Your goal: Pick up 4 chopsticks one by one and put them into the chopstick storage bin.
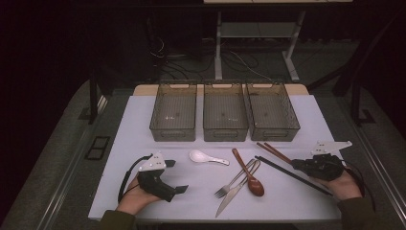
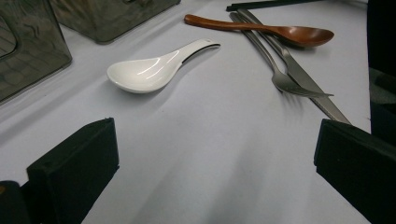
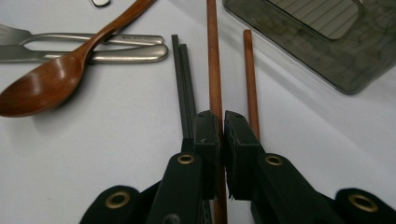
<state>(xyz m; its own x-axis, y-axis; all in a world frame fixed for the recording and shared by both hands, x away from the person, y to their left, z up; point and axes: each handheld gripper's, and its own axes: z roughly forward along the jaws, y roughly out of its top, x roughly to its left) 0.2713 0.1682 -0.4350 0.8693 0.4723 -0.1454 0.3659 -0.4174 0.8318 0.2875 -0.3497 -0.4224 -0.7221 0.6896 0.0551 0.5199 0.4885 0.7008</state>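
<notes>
Right gripper (image 3: 220, 122): at the lower middle of the right gripper view, jaws drawn together and clamped on one brown chopstick (image 3: 214, 70), which runs up between the pads to the top edge; in the high view it sits at the right edge of the table.
Second brown chopstick (image 3: 251, 79): lies free just to the right of the clamped one, beside the right jaw.
Black chopsticks (image 3: 183, 84): a pair lying side by side, just left of the left jaw, flat on the table.
Left gripper (image 2: 215, 154): jaws wide apart at the lower corners of the left gripper view, bare table (image 2: 210, 140) between them.
White spoon (image 2: 152, 70): upper left of the left gripper view, bowl toward the camera.
Wooden spoon (image 3: 51, 79): left of the right gripper view, its handle crossing over the fork (image 2: 280, 77) and knife (image 2: 303, 84).
Bins (image 1: 224, 112): three clear bins in a row at the upper middle of the high view.
</notes>
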